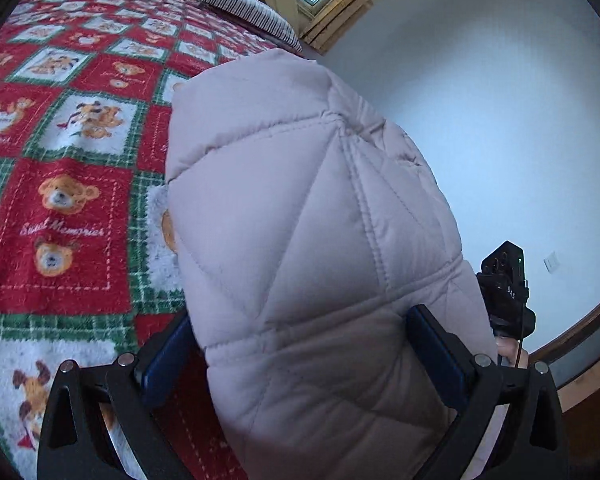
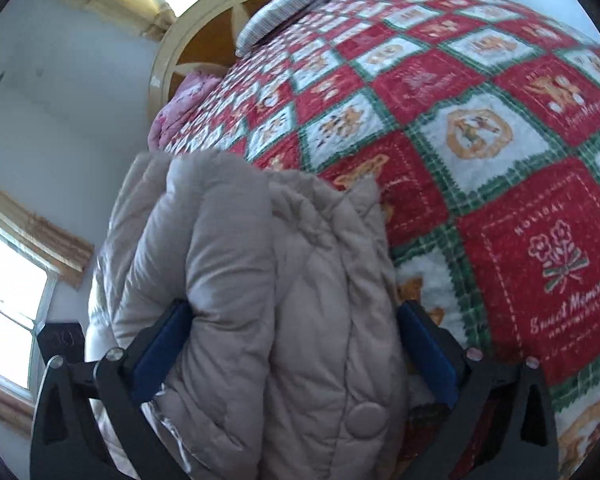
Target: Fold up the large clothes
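Left hand-held gripper [image 1: 300, 344] pinches a thick fold of the pale quilted jacket [image 1: 300, 200], blue pads pressed into both sides. Jacket bulk runs lengthwise away from the fingers, lifted above the red teddy-bear blanket [image 1: 60, 200] on the bed. Right hand-held gripper [image 2: 296, 344] clamps a bunched jacket [image 2: 260, 260] edge, long axis pointing forward toward the headboard [image 2: 180, 40].

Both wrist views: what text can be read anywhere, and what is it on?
"Sweet Memories": red square of the red, green and white teddy-bear blanket.
"HOLIDAY" and "Sweet Memories": another red blanket square; the small line beneath is unreadable.
"DAS": black right gripper body.
Pale quilted puffer jacket: no text.
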`<state>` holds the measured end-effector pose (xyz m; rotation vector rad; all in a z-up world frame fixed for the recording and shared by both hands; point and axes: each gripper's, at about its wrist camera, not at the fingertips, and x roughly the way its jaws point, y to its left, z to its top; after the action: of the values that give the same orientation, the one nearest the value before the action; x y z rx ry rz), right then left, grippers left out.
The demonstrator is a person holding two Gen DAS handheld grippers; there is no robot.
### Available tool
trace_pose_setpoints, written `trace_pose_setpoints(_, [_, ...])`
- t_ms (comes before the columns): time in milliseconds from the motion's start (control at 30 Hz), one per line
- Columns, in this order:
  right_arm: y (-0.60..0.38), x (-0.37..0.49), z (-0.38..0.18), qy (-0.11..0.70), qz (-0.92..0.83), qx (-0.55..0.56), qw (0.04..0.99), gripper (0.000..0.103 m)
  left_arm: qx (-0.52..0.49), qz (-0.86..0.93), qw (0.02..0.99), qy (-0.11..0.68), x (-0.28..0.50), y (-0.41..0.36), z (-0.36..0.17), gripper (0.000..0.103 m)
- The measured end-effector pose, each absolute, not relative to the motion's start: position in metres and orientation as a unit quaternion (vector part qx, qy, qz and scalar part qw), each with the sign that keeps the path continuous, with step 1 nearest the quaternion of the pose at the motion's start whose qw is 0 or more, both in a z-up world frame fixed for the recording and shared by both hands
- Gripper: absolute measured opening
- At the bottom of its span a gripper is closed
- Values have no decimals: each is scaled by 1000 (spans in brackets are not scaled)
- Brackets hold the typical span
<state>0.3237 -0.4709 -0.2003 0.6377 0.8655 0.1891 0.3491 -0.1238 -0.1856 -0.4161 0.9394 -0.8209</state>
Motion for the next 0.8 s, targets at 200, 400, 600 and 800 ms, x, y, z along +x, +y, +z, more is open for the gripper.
trace_pose_setpoints(200, [-465,314,-204,400,161,369,823,41,-155,-392,810,408,323,-139,-162,81])
trace_pose_setpoints(400, [-444,293,-188,361,207,403,815,26,-113,-384,840,366,282,-123,-110,54])
trace_pose_setpoints(600, [-367,305,-140,332,273,384,817,25,-99,-361,874,310,242,-57,-55,52])
trace_pose_setpoints(800, [-257,342,-114,342,347,351,799,25,-81,-275,919,272,207,41,-23,52])
